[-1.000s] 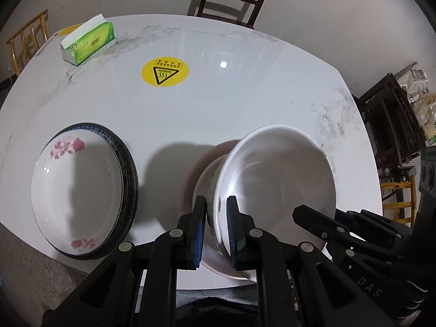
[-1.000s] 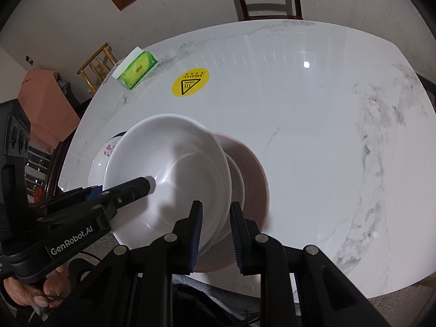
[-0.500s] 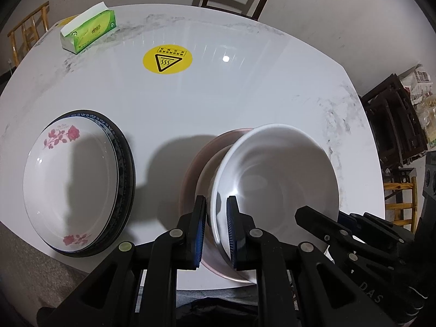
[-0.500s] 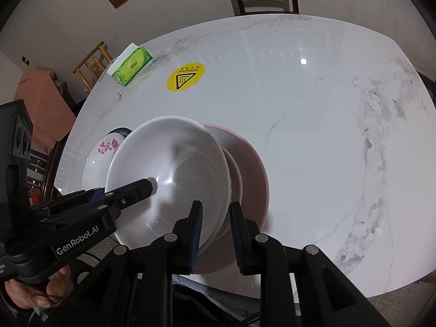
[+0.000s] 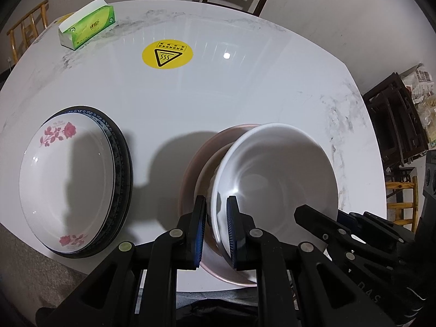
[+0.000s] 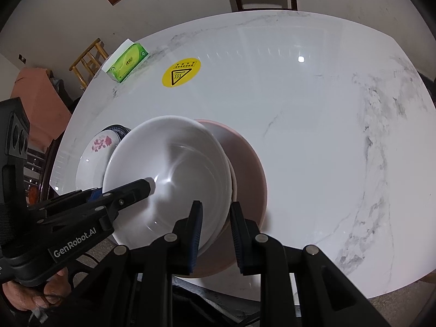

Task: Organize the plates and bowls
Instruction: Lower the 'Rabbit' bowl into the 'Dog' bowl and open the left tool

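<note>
Open table (image 6: 313,136) lay to my right and beyond the yellow sticker (image 5: 167,54). On my left the stacked plates (image 5: 68,188) blocked the near edge; the tissue box (image 5: 88,26) stood at the far left corner, and the bowl stack (image 5: 272,179) filled the middle.
</note>
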Available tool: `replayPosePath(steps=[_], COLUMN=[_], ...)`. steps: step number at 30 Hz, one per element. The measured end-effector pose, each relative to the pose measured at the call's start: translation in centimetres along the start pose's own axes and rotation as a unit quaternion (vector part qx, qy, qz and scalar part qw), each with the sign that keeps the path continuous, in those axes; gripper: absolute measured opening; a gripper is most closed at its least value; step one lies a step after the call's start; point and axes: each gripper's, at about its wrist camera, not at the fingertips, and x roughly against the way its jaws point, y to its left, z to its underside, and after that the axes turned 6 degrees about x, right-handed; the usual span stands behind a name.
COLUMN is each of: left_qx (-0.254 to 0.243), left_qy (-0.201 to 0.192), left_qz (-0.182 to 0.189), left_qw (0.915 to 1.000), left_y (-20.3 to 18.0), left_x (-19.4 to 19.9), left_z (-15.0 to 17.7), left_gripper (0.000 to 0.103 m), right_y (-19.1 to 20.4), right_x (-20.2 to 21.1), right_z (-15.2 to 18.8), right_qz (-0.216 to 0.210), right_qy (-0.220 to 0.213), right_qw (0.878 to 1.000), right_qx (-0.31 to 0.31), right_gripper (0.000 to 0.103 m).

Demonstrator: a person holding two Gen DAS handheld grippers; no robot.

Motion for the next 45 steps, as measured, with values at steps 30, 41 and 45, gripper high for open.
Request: replayPosePath(steps=[30, 41, 45], left_qx=[0.005, -0.002, 0.005], left_qy=[-0.003, -0.036, -0.038], left_qz=[0.017, 0.016, 0.019], left_qw=[0.9998, 0.9992, 0.9991], left_y=[0.6, 0.9, 1.4], left_x=[0.0, 1.7, 2.0], left_z=[-0.2, -0.6, -0.7], left_gripper=[0.016, 0.024, 0.025], right_y=[0.0, 0.4, 0.4], right_x=[0.0, 0.4, 0.6], right_z=[0.1, 0.0, 0.1], right_qz=[0.006, 0.011, 0.011], right_qy=[0.003, 0.000, -0.001], right_qw=[1.000, 1.000, 1.000], right_qx=[-0.005, 0.002, 0.000], right_gripper=[0.025, 0.028, 0.028])
